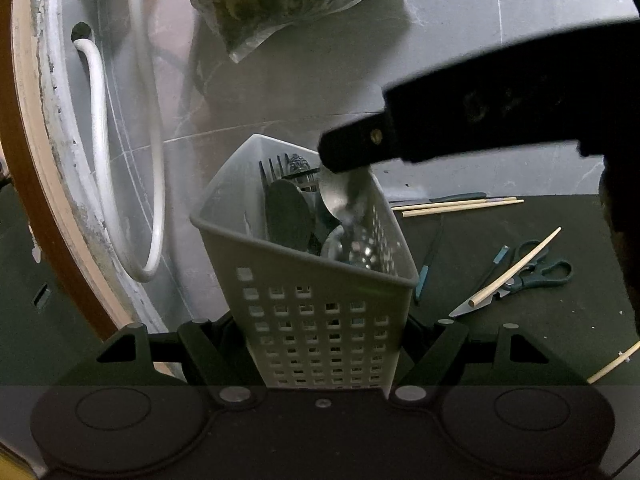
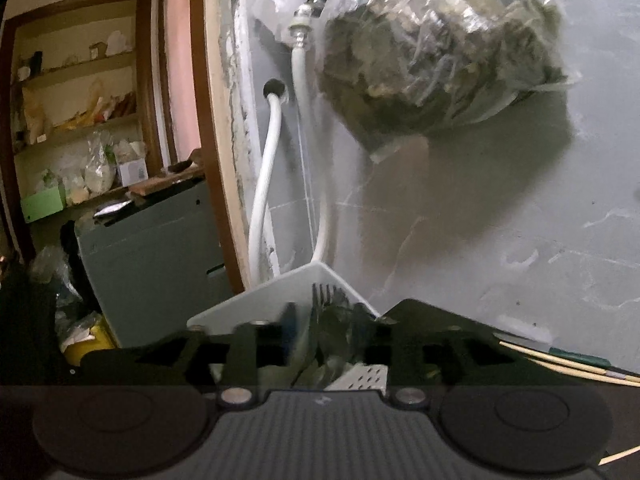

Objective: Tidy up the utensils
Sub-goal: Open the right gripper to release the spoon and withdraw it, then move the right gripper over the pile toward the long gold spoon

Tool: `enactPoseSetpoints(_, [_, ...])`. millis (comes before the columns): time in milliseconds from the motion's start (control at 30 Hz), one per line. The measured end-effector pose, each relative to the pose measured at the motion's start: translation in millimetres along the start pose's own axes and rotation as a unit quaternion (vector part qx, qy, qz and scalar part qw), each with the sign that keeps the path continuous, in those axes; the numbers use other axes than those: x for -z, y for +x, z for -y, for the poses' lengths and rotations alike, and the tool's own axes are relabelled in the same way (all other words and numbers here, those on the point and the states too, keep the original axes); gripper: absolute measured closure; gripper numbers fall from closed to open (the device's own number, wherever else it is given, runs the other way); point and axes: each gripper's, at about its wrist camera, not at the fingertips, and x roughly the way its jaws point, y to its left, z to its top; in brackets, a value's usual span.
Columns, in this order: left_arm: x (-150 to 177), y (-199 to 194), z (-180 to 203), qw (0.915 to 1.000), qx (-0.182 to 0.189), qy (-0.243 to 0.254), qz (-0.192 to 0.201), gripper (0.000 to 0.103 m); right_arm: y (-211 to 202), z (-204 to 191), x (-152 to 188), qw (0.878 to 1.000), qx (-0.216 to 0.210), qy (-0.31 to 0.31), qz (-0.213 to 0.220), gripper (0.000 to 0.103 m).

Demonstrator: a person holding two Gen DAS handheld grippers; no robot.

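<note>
1. The white perforated caddy (image 1: 320,320) is clamped at its lower walls by the left gripper (image 1: 320,360); it sits on the dark counter (image 1: 540,340) against the grey wall.
2. Already loaded in the caddy: a dark fork (image 1: 276,168), a black spatula-like piece (image 1: 288,216), and shiny metal pieces low at the right side.
3. The right gripper (image 1: 344,160) is held directly over the caddy mouth. A metal spoon (image 1: 340,196) is seen just under its tip, bowl up, inside the rim. In the right wrist view the jaws stand apart and no pad contact with any utensil can be made out, so the spoon is judged released.
4. Still outside: loose chopsticks (image 1: 460,206) by the wall, one more chopstick (image 1: 516,266) lying across the teal-handled scissors (image 1: 532,276), a thin teal-tipped tool (image 1: 424,276), and another stick at the right edge.
5. Judgement: roughly half done; the chopsticks and scissors remain to be collected.
</note>
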Motion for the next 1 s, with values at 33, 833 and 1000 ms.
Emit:
enactPoseSetpoints(33, [0, 0, 0, 1.0, 0.0, 0.0, 0.0, 0.026, -2, 1, 0, 1.0, 0.001, 0.0, 0.002, 0.059])
enactPoseSetpoints(833, [-3, 4, 0, 0.9999, 0.007, 0.014, -0.002, 0.025, -160, 135, 110, 0.924, 0.282, 0.25, -0.058, 0.004])
enactPoseSetpoints(1000, [-5, 5, 0, 0.9998, 0.008, 0.017, -0.009, 0.025, -174, 129, 136, 0.914, 0.278, 0.276, -0.101, 0.004])
